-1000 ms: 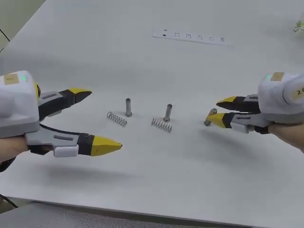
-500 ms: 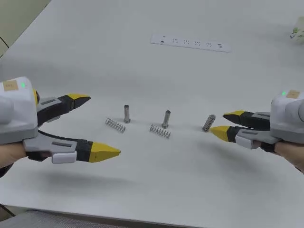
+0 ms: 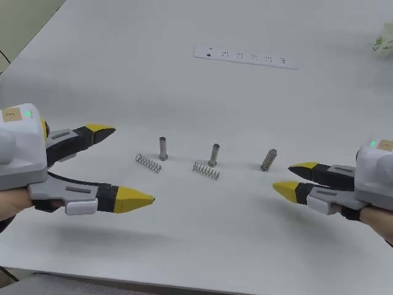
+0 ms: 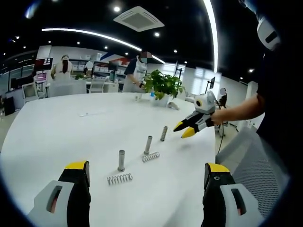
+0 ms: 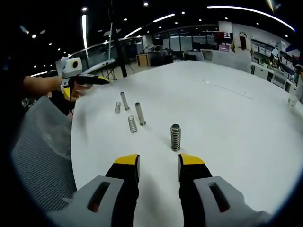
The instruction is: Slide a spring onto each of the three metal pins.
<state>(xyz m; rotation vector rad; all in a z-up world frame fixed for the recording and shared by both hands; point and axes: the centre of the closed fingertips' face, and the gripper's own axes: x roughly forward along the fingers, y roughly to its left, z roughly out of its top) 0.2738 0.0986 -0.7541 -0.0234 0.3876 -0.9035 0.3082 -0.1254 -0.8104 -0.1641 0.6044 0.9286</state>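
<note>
No legible text or numbers, yellow sticker on the left gripper at far left too blurred to read, power strip markings at upper centre indistinct

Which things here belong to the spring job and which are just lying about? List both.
Job: left pin, bare; middle pin, bare; right pin, fitted spring already on; loose spring by the left pin; loose spring by the middle pin.
Lying about: power strip; potted plant.

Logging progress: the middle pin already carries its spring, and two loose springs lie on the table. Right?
No: the pin carrying its spring is the rightmost one; the middle pin is bare, as the head view shows. Two loose springs lie on the table.
</note>
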